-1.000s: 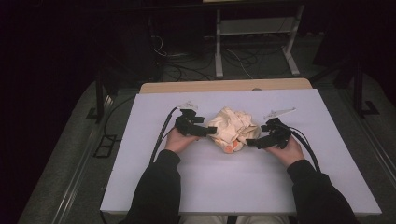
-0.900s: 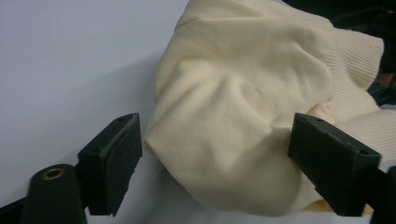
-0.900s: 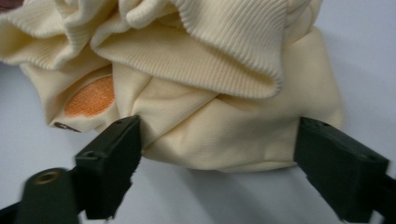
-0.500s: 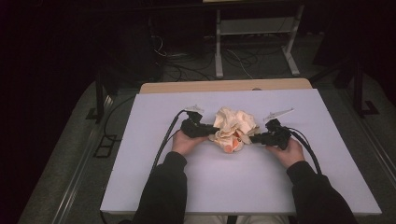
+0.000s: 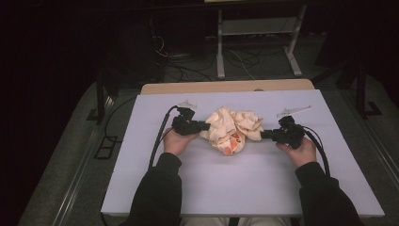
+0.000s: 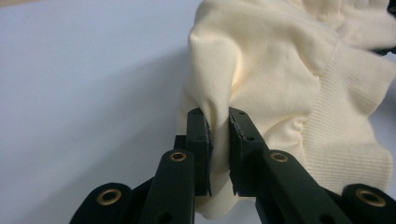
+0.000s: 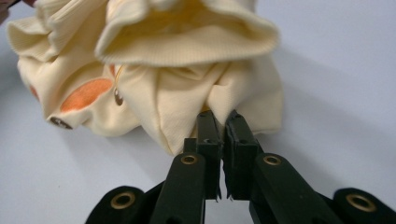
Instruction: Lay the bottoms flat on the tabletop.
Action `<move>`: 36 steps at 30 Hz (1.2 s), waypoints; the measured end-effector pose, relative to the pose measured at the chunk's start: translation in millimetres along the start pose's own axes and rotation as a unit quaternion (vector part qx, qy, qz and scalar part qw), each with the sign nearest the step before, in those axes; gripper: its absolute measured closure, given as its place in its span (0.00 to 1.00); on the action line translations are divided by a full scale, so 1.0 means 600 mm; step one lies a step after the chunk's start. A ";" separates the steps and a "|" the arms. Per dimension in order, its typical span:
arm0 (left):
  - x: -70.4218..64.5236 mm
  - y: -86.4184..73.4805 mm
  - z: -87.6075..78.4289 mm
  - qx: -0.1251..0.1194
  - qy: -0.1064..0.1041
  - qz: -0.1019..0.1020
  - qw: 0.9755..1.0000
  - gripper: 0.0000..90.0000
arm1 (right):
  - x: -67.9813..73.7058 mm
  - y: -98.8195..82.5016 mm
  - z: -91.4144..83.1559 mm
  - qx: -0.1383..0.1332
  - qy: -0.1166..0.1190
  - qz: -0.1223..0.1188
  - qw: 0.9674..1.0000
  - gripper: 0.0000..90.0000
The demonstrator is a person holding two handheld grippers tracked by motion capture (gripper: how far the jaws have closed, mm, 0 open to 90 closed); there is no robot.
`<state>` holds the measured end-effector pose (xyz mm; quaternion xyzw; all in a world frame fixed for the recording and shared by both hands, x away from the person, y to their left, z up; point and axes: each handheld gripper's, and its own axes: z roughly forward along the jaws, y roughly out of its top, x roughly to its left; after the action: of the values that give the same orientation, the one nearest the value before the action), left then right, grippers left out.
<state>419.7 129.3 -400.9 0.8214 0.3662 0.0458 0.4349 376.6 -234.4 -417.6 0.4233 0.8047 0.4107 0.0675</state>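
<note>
A crumpled cream garment [image 5: 233, 129] with orange print lies at the middle of the white table [image 5: 235, 183]. My left gripper [image 5: 206, 127] is at its left edge. In the left gripper view the jaws [image 6: 218, 116] have just been closing and now pinch a fold of the cream cloth [image 6: 280, 70]. My right gripper [image 5: 264, 135] is at the garment's right edge. In the right gripper view it [image 7: 220, 119] is shut on a fold of the garment [image 7: 187, 46], below a ribbed hem. Orange patches [image 7: 86, 93] show on the side away from that grip.
A wooden board [image 5: 226, 87] sticks out past the table's far edge. Behind it stand a metal frame's legs [image 5: 220, 52] and loose cables [image 5: 179, 70] on the dark floor. The person's dark sleeves [image 5: 160, 188] come in from the bottom, and black cables [image 5: 157, 136] trail from both grippers.
Both grippers have closed onto the garment's edges. The hands have drawn slightly apart and up, and the cloth now spreads a little wider between them.
</note>
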 end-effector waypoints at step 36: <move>-0.062 0.176 -0.157 -0.049 0.083 0.064 0.993 0.89 | -0.022 0.119 -0.105 -0.082 -0.047 0.030 0.995 0.95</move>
<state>415.1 132.5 -254.5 0.8144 0.3449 0.1596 0.4385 400.7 -260.5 -328.2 0.4592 0.7510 0.4570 0.1273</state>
